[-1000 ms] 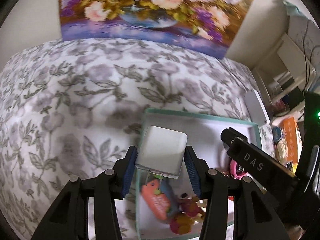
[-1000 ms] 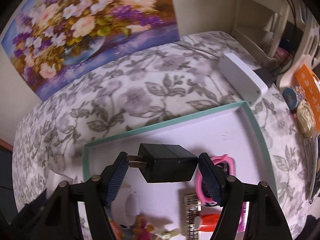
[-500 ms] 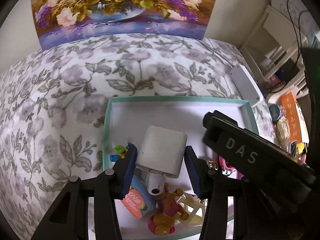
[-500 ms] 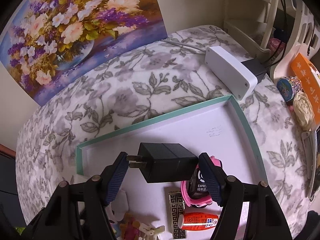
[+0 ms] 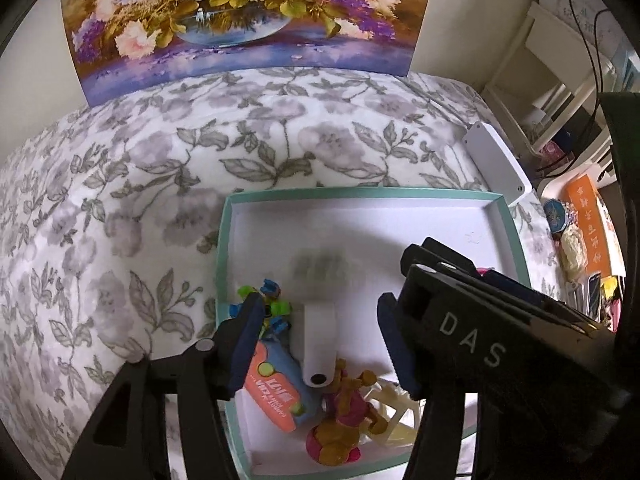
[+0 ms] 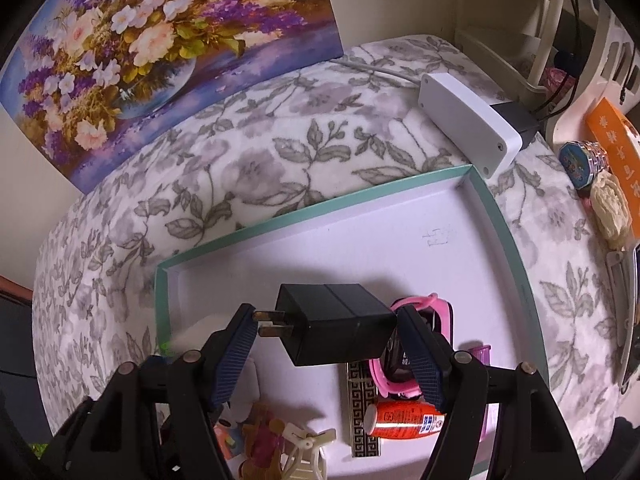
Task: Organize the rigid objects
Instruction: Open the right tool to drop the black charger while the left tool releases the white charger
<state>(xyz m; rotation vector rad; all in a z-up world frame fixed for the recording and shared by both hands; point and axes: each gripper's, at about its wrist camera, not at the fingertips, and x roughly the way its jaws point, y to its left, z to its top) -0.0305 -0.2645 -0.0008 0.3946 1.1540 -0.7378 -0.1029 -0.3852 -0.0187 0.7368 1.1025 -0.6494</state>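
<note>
1. Right, the left tool (image 5: 322, 344) hangs over the near left part of the teal-rimmed tray (image 5: 222, 248), and its jaws are opening, with both pads clear of everything.
2. Between them, down on the tray floor, lies the white charger (image 5: 319, 344); its long axis runs away from the camera, and the round-holed end faces back toward the tool.
3. The charger's near end rests against the yellow-and-pink toy figure (image 5: 340, 428), and an orange packet (image 5: 276, 394) sits just to its left.
4. A small green-and-blue toy (image 5: 266, 300) lies beside the left pad.
5. Over to the right tool (image 6: 328, 350): it is clamped on the black plug adapter (image 6: 340, 330), held above the tray floor.
6. The adapter's long axis runs straight across from pad to pad, its two metal prongs pointing at the left pad and its flat back pressed on the right one.
7. Below it, the pink watch (image 6: 416, 344), a patterned strip (image 6: 362, 408) and an orange tube (image 6: 404, 418) lie close together.
8. The tray sits on a floral-covered desk (image 6: 260, 168), with a white box (image 6: 468, 116) just beyond its far right corner.
</note>
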